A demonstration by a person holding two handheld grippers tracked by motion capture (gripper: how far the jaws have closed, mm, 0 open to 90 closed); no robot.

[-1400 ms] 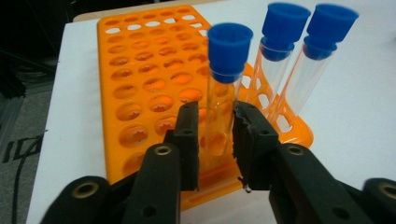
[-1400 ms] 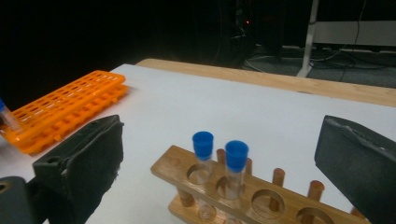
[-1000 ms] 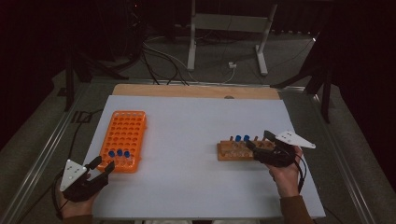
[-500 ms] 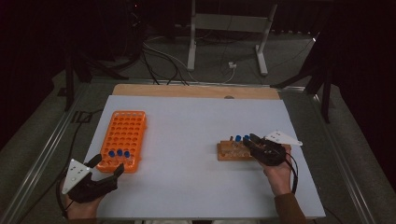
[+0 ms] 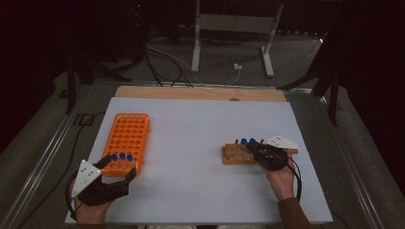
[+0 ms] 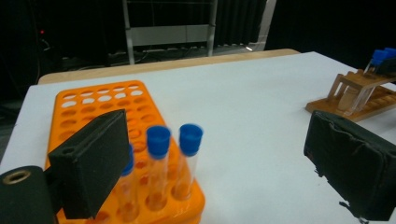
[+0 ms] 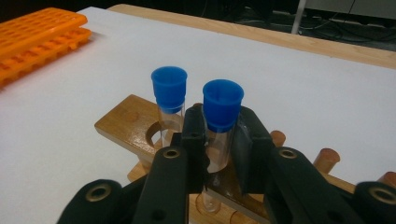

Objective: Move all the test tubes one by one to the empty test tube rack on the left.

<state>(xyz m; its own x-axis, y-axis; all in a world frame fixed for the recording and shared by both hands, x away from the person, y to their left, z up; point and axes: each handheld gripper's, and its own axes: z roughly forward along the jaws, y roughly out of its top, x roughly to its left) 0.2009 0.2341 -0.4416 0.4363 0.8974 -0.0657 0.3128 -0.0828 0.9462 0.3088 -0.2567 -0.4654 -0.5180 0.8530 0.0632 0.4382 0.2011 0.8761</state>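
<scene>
An orange tube rack [image 5: 130, 133] lies at the table's left, with three blue-capped tubes [image 5: 122, 157] standing in its near end. My left gripper [image 5: 119, 167] sits just in front of that end, open wide; in the left gripper view its jaws [image 6: 219, 163] stand far apart, and two tubes [image 6: 158, 163] [image 6: 189, 156] show just right of the left pad. At the right is a wooden rack [image 5: 235, 155]. My right gripper [image 7: 219, 140] is shut on a blue-capped tube [image 7: 222, 114] standing in that rack. A second capped tube [image 7: 169, 98] stands in the hole beside it.
The white table top [image 5: 200, 129] has a wooden strip [image 5: 200, 93] along its far edge. Beyond it are a metal stand [image 5: 229, 28] and floor cables. The wooden rack [image 6: 359, 95] shows far off in the left gripper view.
My right gripper moved left onto the wooden rack and now grips a capped tube. My left gripper shifted slightly right, near the orange rack's front end.
</scene>
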